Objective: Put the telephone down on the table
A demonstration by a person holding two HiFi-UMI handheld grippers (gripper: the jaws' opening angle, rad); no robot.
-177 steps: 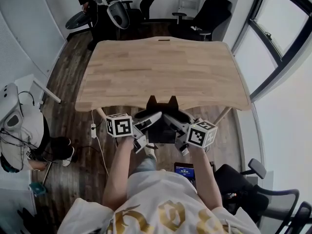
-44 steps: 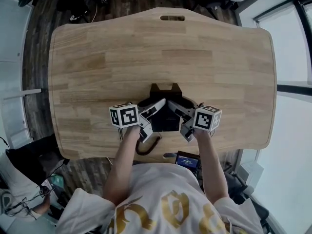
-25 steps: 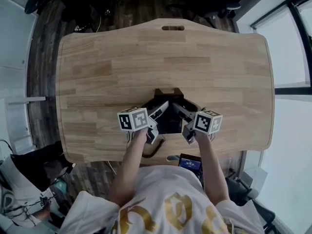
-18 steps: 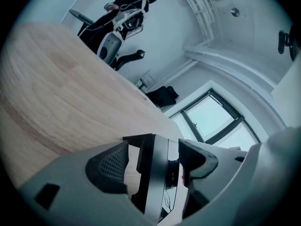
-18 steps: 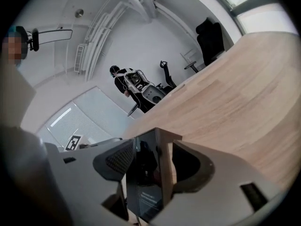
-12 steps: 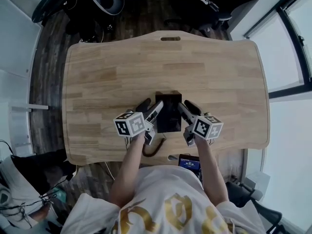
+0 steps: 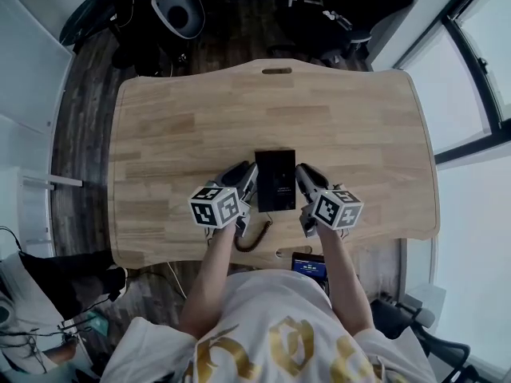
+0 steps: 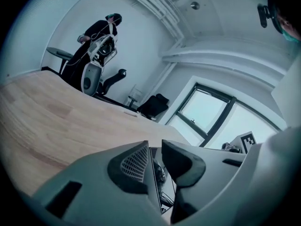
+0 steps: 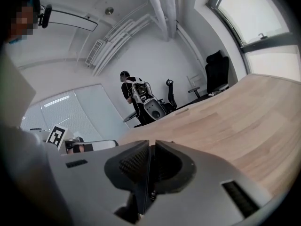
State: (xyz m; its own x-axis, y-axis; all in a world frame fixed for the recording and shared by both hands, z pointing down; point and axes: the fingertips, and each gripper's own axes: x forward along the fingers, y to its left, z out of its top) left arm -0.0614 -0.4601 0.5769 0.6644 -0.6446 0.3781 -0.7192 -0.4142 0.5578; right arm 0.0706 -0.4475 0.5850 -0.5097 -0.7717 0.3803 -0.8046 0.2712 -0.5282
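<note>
The black telephone (image 7: 275,180) lies flat on the wooden table (image 7: 176,134), near its front edge, with its cord (image 7: 254,238) curling off toward me. My left gripper (image 7: 242,175) hovers just left of it and my right gripper (image 7: 307,175) just right of it; neither touches it. In the left gripper view the left gripper (image 8: 155,146) has closing jaws, a narrow gap and nothing gripped. In the right gripper view the right gripper (image 9: 151,145) is also closing, its tips nearly together and empty.
A smartphone with a lit screen (image 7: 307,265) sits below the table's front edge by my body. Office chairs (image 7: 177,6) and a standing person (image 9: 128,91) are beyond the far edge. A window (image 7: 479,46) runs along the right.
Both grippers have let go of the telephone, drawn back from its sides and risen. Their jaws have gone from wide to narrow. The telephone now rests flat on the table.
</note>
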